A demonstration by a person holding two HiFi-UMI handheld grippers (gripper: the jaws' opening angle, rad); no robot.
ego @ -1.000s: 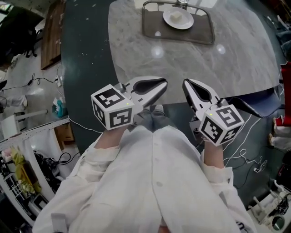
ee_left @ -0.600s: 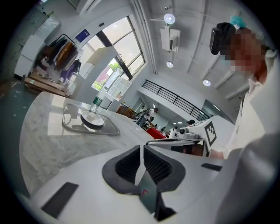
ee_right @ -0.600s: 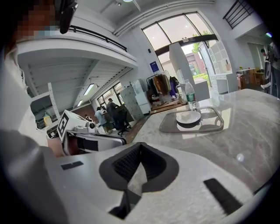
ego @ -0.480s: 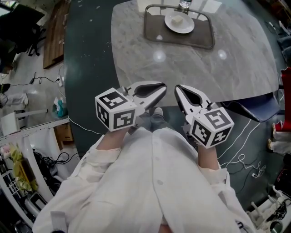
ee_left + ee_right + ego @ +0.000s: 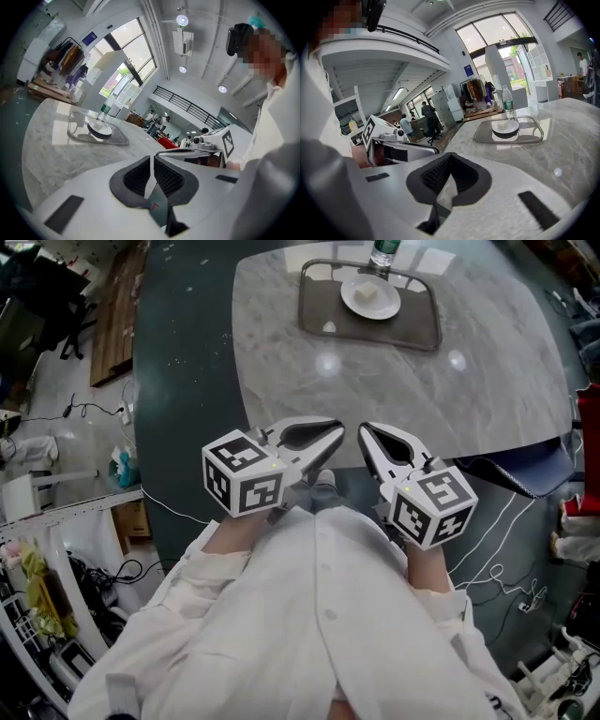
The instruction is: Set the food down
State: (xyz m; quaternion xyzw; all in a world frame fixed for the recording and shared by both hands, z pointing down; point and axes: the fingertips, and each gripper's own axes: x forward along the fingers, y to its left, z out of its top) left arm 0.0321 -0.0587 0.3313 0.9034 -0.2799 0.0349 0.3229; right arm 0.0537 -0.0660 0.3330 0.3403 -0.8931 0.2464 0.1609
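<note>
Bottle (image 5: 382,253) cropped at top edge; food (image 5: 368,292) unidentifiably small.

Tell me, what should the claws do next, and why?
Probably just draw both claws back to rest. The left claw and the right claw are shut with nothing in them, near the table's close edge, while the food already sits on the white plate in the tray at the far side.

Left gripper (image 5: 330,434), right gripper (image 5: 367,434) both closed, empty, side by side near torso
</note>
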